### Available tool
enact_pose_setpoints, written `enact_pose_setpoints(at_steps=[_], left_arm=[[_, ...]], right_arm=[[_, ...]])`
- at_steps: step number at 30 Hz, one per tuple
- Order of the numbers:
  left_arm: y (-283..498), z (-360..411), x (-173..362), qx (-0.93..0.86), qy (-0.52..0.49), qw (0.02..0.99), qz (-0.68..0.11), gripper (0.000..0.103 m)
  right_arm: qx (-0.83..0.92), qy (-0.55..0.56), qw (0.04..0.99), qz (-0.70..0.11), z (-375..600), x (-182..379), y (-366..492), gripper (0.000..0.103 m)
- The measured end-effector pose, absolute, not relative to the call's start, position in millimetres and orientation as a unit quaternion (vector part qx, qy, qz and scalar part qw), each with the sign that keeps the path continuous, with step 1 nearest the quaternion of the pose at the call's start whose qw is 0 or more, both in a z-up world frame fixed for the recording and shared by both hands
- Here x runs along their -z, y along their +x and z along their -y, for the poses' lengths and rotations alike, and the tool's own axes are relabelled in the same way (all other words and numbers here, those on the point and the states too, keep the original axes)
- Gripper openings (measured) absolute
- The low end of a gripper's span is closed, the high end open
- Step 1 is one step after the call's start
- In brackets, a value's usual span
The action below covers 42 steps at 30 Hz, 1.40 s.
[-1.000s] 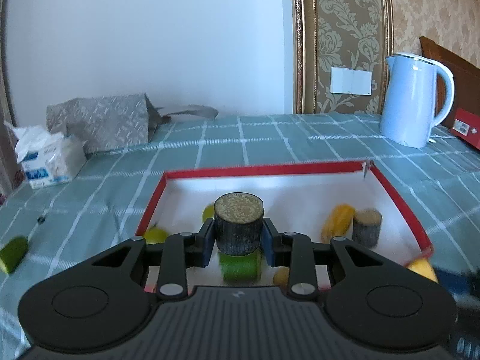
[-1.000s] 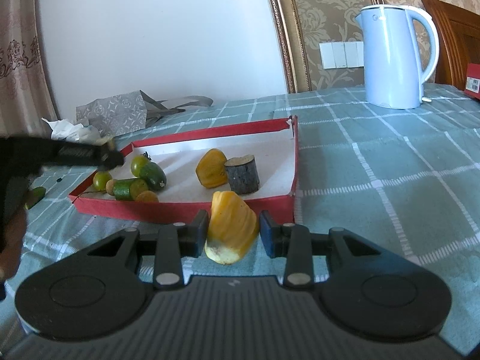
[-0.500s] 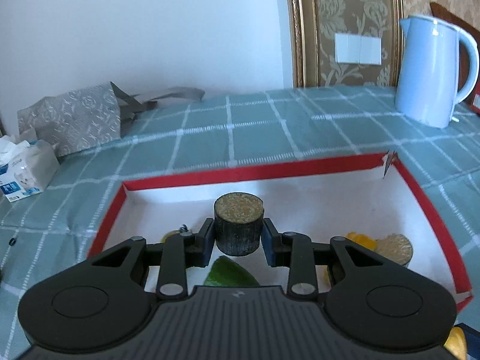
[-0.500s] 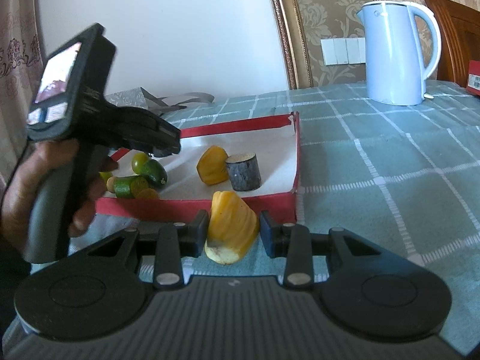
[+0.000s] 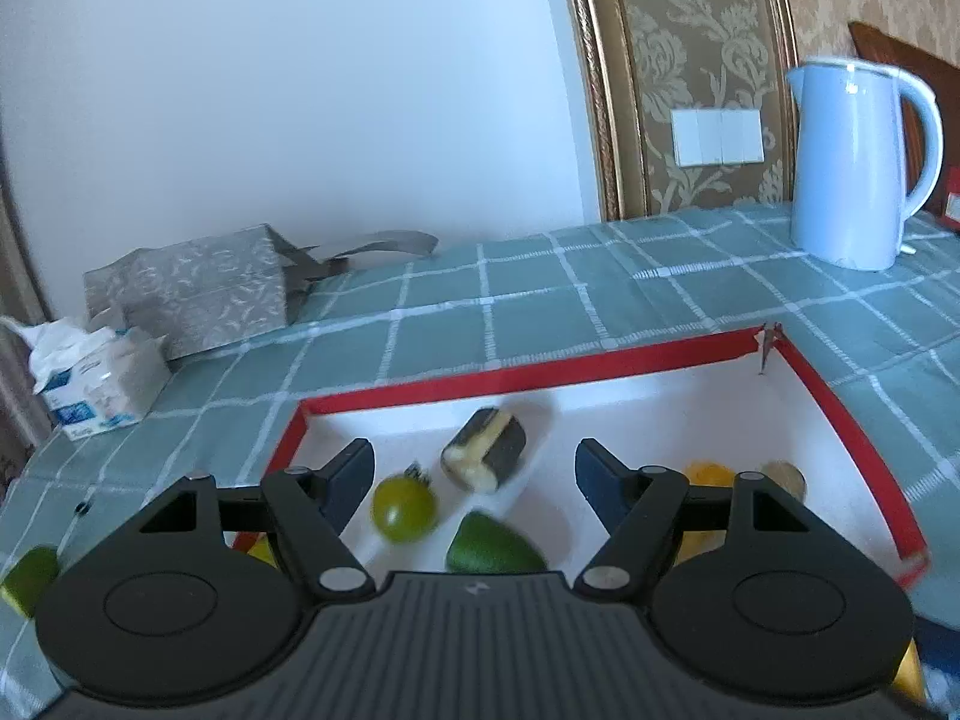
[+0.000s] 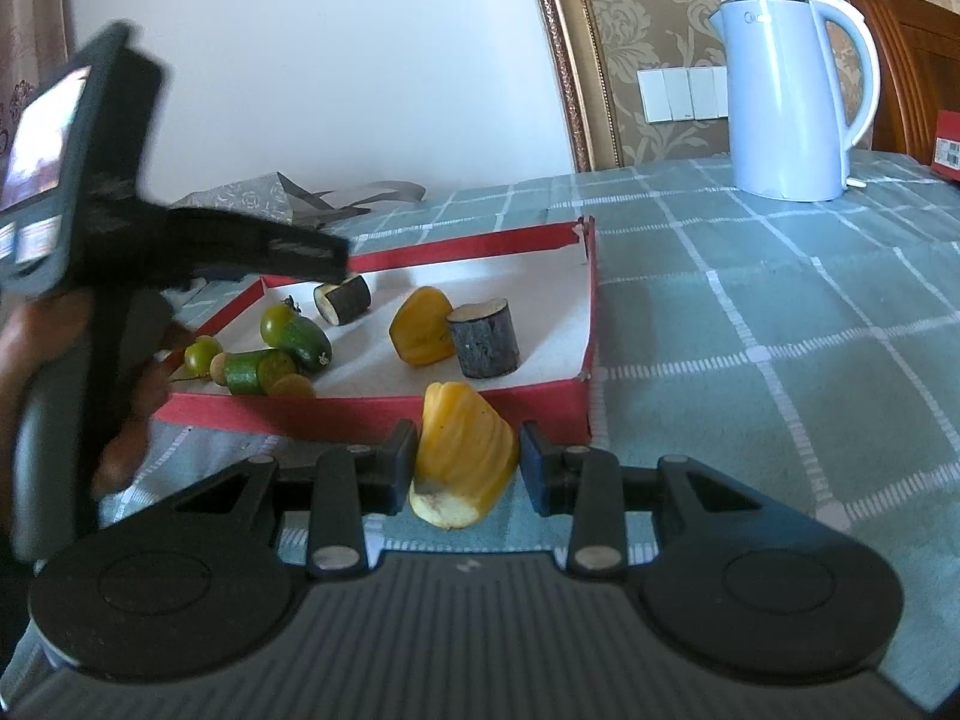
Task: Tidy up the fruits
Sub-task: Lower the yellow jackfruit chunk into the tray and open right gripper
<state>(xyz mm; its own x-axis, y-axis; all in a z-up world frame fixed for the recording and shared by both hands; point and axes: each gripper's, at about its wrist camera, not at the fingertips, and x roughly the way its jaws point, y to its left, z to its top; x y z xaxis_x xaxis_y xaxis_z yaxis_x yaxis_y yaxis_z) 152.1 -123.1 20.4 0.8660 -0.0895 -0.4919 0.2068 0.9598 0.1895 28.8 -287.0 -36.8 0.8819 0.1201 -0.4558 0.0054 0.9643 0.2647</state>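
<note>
- The table (image 6: pixel 780 312), under a teal checked cloth, carries everything.
- A shallow red-rimmed tray (image 5: pixel 840 414) with a white floor sits on the cloth; in the right wrist view its near wall (image 6: pixel 360 414) runs just beyond the right gripper.
- A pale blue kettle (image 5: pixel 852 168) stands well behind the tray, near the wall.
- A grey patterned bag (image 5: pixel 198 294) lies at the far left of the table, with a tissue pack (image 5: pixel 96 390) just in front of it.
- The left gripper (image 5: pixel 474 468) hangs over the tray with its jaws opening; they stand wide and press on nothing. A person's hand (image 6: pixel 78 396) holds its handle.
- The dark cylinder piece (image 5: pixel 485 459), with a pale cut end, lies tilted on the tray floor beyond the spread jaws, clear of both pads and slightly blurred.
- The right gripper (image 6: pixel 468 468) is clamped narrow on a ridged yellow fruit piece (image 6: pixel 462 456), held outside the tray, just in front of its near wall.
- A second dark cylinder (image 6: pixel 483 339) stands upright in the tray, touching a yellow wedge (image 6: pixel 420 327).
- A green avocado-like fruit (image 5: pixel 492 546) and a green tomato (image 5: pixel 403 507) lie close together at the tray's near left.
- A green chunk (image 5: pixel 30 576) lies on the cloth left of the tray.
</note>
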Motion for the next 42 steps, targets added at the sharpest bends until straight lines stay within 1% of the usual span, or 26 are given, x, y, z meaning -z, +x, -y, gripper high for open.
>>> enact_pose_setpoints(at_steps=[6,10,14,22,26,30,37,42], left_arm=[[98.7,94.1,-17.2,0.076,0.101,0.964,-0.232,0.074],[73.8,70.8,-9.1,0.057,0.082,0.970,-0.223,0.076],[75.9,54.3,3.0,0.029,0.080,0.969,-0.232,0.076],[89.3,22.2,24.4,0.002,0.043,0.964,-0.263,0.076],[89.5,17.3,25.5,0.007,0.029,0.963,-0.267,0.076],[90.3,20.0,27.9,0.014,0.039,0.961,-0.272,0.076],[94.9,19.1,31.4,0.031,0.031,0.955,-0.294,0.076],[95.7,18.1,33.0,0.032,0.027,0.953,-0.300,0.076]], right_arm=[[-0.030,0.128,0.962,-0.239,285.8,36.9,28.4,0.035],[-0.027,0.128,0.963,-0.237,286.2,36.8,27.6,0.035],[-0.025,0.128,0.962,-0.240,286.5,36.4,28.2,0.035],[-0.018,0.121,0.962,-0.246,284.1,36.3,30.2,0.035],[-0.016,0.117,0.962,-0.244,282.4,35.5,30.1,0.035],[-0.013,0.110,0.964,-0.240,279.7,33.3,29.4,0.035],[-0.007,0.071,0.975,-0.212,273.9,3.3,38.7,0.035],[-0.003,0.035,0.977,-0.211,264.3,-9.8,62.5,0.035]])
